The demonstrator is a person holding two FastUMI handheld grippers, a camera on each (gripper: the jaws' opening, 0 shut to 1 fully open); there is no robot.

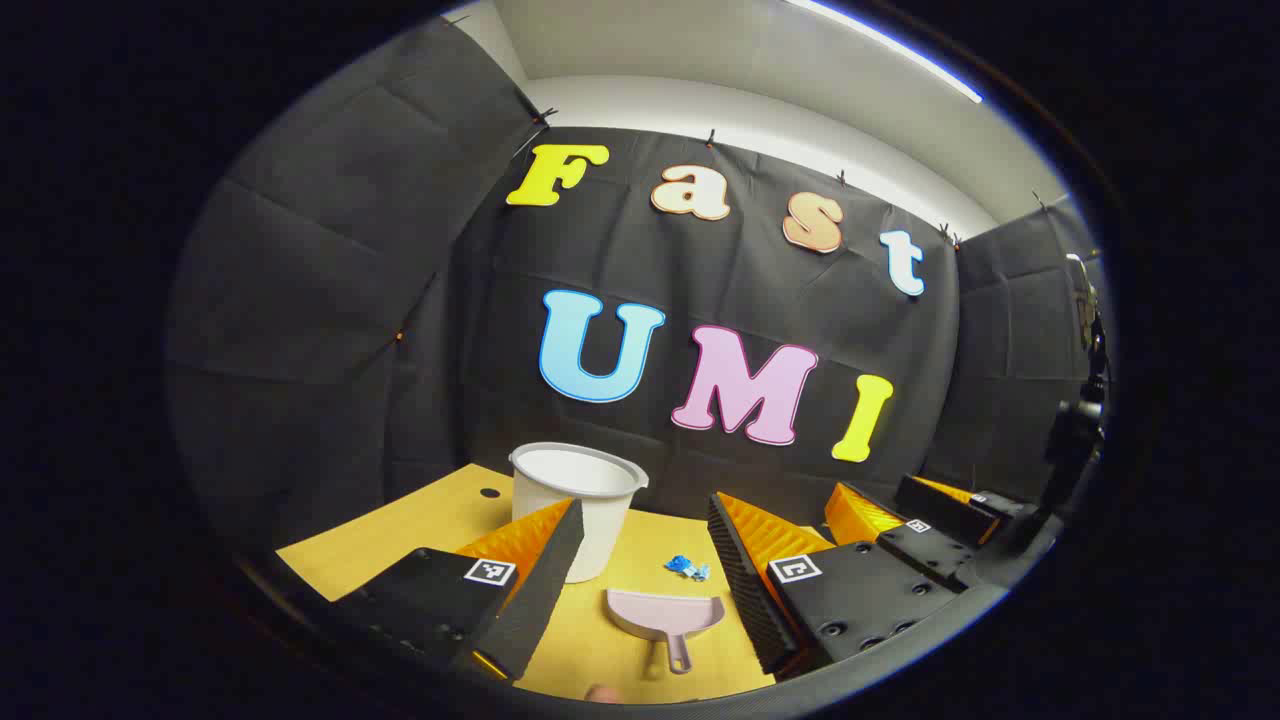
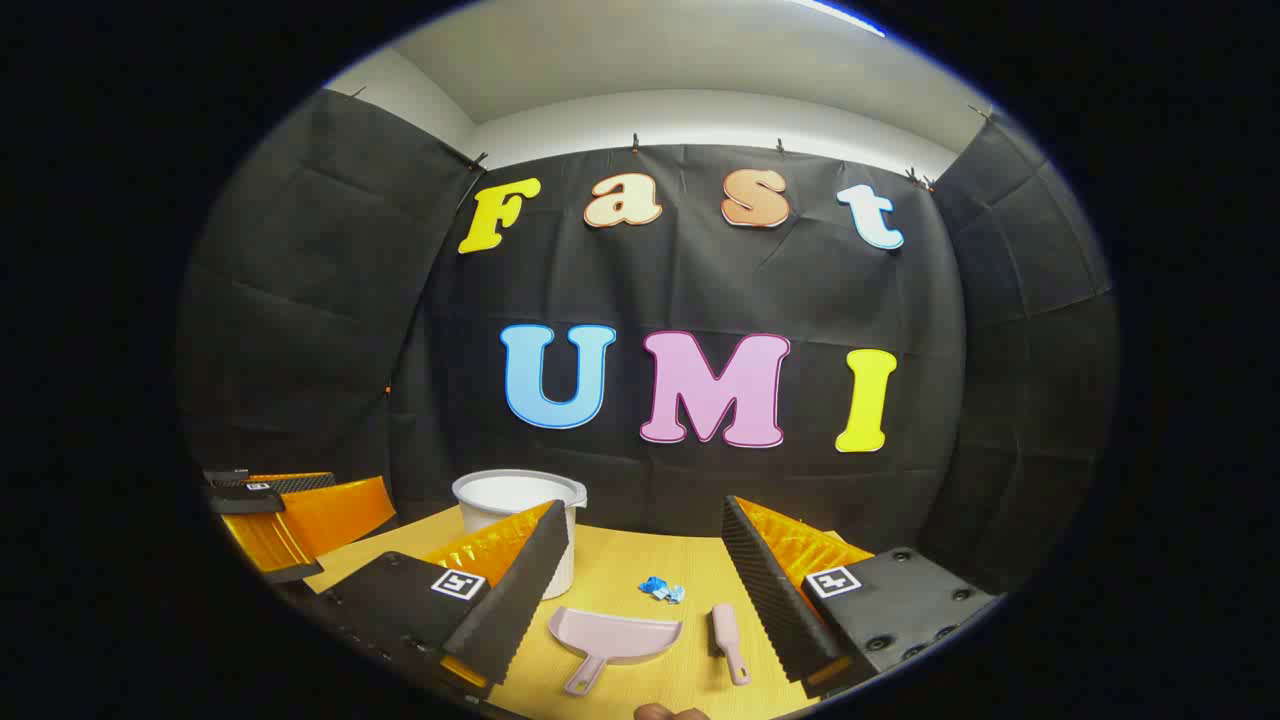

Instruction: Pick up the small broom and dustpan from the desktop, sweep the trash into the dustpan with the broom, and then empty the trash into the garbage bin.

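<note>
At the bottom centre of the right gripper view, the dustpan (image 2: 615, 635) lies flat on the counter (image 2: 640, 560) with the small broom (image 2: 728, 640) just right of it, both between the wide-open, empty fingers of the right claw (image 2: 640, 610). The trash (image 2: 662, 590) sits just behind the dustpan's mouth, handy for sweeping, and the garbage bin (image 2: 515, 505) stands behind, left of centre. The left claw (image 1: 640, 580) is likewise wide open and empty, framing the dustpan.

No readable text, brand or number on anything here. Only signs: square black-and-white fiducial markers on the tongs' finger blocks, one per block. Left tongs (image 1: 640, 560) carry two; right tongs (image 2: 645, 585) carry two. More such markers sit on the other tongs seen farther off; patterns too small to decode.
</note>
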